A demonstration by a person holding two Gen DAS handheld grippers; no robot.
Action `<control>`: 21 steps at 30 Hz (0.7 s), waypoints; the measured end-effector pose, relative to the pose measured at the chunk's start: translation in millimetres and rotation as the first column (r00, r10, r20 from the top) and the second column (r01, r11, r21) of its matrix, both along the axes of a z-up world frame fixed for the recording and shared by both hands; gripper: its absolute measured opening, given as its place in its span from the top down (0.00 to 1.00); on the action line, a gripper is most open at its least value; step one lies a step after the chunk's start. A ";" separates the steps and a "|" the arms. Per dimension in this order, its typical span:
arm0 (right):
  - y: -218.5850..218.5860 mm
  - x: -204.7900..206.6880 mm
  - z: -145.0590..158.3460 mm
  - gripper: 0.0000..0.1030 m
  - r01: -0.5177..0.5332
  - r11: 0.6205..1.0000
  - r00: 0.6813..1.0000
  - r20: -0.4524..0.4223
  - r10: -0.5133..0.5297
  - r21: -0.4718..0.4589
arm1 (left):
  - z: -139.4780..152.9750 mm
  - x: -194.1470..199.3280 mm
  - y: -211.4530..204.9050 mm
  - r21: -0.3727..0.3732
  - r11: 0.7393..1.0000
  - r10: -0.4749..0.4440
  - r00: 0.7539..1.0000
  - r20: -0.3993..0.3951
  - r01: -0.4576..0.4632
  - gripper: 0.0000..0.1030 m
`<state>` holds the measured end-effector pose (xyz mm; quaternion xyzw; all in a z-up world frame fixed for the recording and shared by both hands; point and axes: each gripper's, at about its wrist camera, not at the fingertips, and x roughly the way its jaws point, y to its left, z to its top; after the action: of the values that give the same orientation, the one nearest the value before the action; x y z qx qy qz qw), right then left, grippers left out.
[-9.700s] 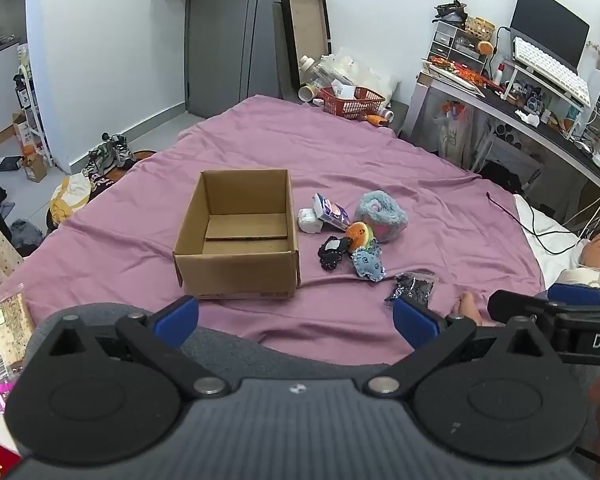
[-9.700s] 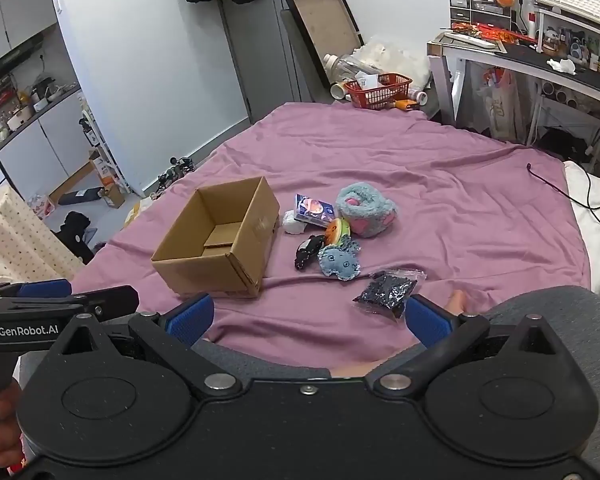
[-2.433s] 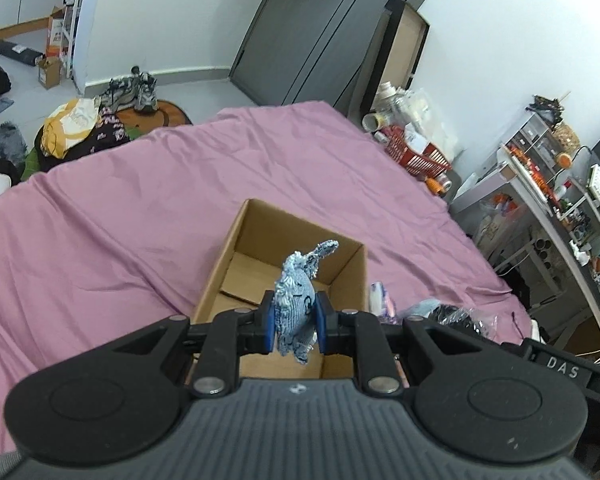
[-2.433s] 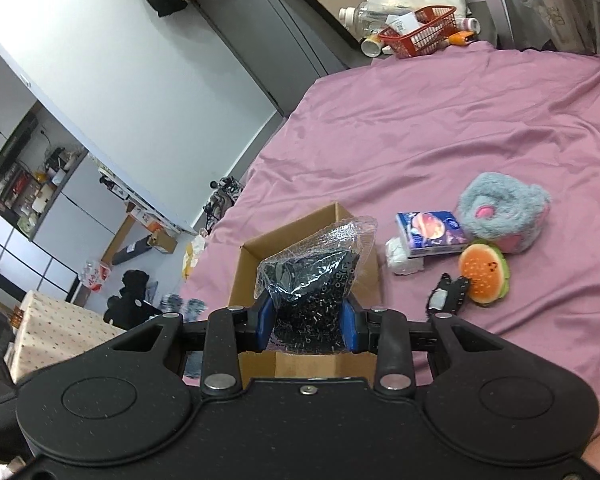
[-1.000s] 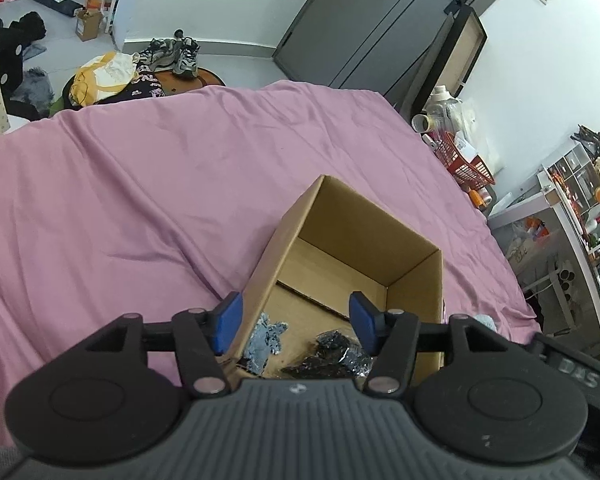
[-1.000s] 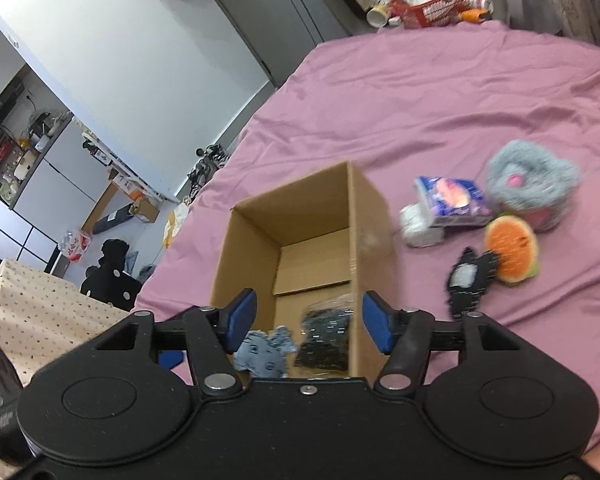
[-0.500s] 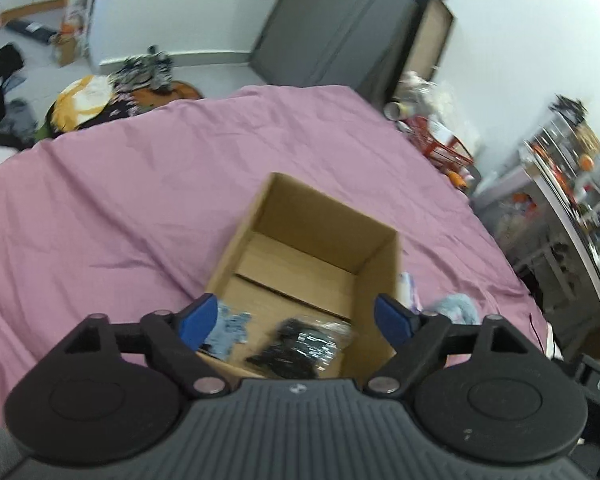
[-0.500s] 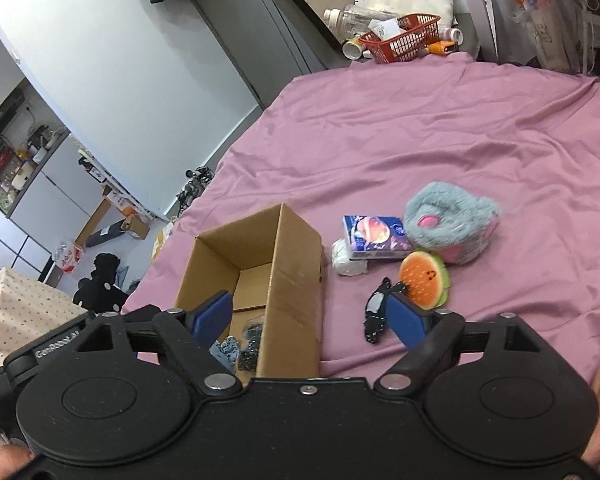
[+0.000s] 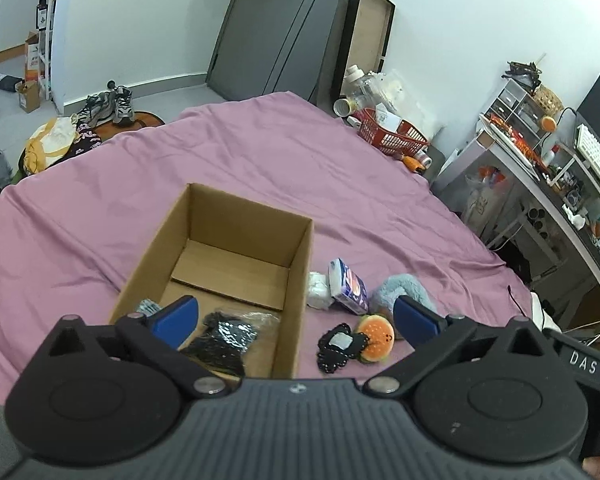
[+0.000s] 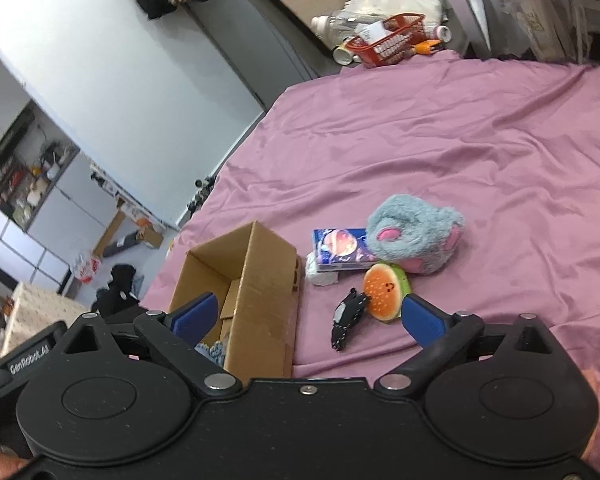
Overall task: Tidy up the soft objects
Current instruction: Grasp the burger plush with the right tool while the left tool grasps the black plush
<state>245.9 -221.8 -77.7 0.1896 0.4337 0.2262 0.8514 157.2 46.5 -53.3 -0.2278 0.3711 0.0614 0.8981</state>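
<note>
Both sets of jaws opening, nothing between pads. Left gripper (image 9: 294, 315) over near end of cardboard box (image 9: 300, 264); black bag (image 9: 226, 336) and blue knit toy (image 9: 146, 306) inside. 5 soft things on bed (image 10: 480, 140), just right of box: black pouch (image 10: 346, 318), burger plush (image 10: 386, 290), tissue pack (image 10: 340, 250), grey plush (image 10: 416, 234), white wad (image 10: 320, 274). Right gripper (image 10: 308, 316) nearer; pouch between its fingers, long axis near-to-far, tilted right.

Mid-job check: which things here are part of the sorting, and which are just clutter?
Job:
cardboard box
black bead bag and blue knit toy, both in the box
grey plush
burger toy
black pouch
tissue pack
white wad

Lying about:
red basket
shoes
keyboard
</note>
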 end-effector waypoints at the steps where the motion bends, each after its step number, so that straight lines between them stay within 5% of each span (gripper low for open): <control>1: -5.4 2.0 -3.5 0.04 0.014 1.000 1.000 -0.005 -0.014 0.016 | -0.6 0.1 -2.6 -0.005 1.000 0.000 1.000 -0.001 0.000 0.00; 15: -45.6 21.7 -52.3 0.02 0.140 0.969 0.982 -0.151 -0.111 0.204 | -14.6 16.8 -63.1 0.091 0.996 0.007 0.999 -0.051 -0.003 0.00; 21: -61.4 26.6 -74.7 0.17 0.190 0.947 0.961 -0.247 -0.126 0.258 | -29.8 28.2 -80.4 0.081 0.997 0.016 0.997 -0.077 -0.009 0.03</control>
<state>272.5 -283.2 -152.3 0.3666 0.4753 0.1924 0.7764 185.4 -33.9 -83.0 -0.1912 0.4013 0.0908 0.8911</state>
